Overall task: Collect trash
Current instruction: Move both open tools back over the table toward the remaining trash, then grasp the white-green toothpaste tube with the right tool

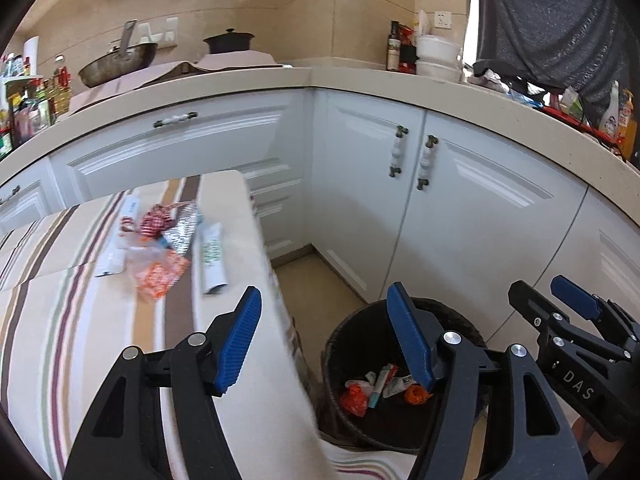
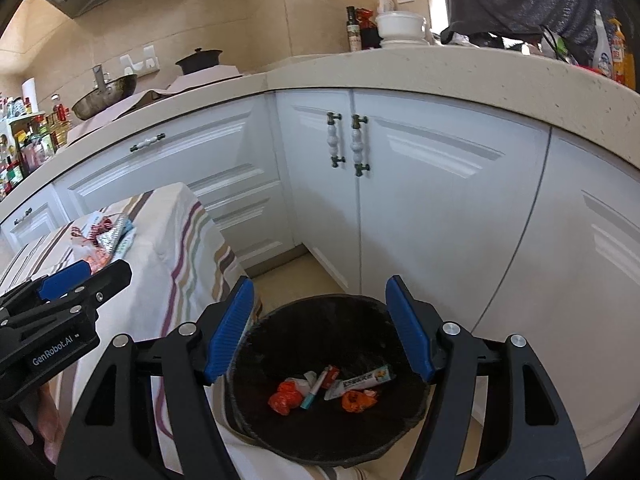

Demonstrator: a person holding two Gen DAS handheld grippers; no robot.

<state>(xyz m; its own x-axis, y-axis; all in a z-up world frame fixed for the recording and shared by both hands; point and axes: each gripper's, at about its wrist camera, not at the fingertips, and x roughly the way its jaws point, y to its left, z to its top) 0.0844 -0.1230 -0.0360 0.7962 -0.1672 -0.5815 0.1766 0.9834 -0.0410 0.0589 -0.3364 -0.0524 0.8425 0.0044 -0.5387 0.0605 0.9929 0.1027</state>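
Observation:
A black bin [image 2: 320, 304] stands on the floor beside the table; inside lie orange wrappers [image 2: 286, 398], a small tube and other scraps. My right gripper [image 2: 320, 328] hangs open over the bin with nothing between its fingers. My left gripper [image 1: 326, 340] is also open and empty, above the table's edge and the bin [image 1: 334, 360]. On the striped tablecloth [image 1: 80, 340] farther back lies a pile of trash: a red-and-white wrapper [image 1: 154, 220], a silver foil pack [image 1: 182, 232], a white tube [image 1: 212, 260] and an orange-printed bag [image 1: 158, 272]. Each gripper shows in the other's view: right gripper [image 1: 540, 292], left gripper [image 2: 104, 274].
White cabinet doors [image 2: 440, 200] form a corner close behind the bin. The beige counter [image 2: 400, 68] carries a wok [image 1: 116, 64], a dark pot, bottles and bowls. A person in a grey shirt [image 1: 560, 20] stands at the back right. A narrow strip of tiled floor [image 1: 320, 280] runs between table and cabinets.

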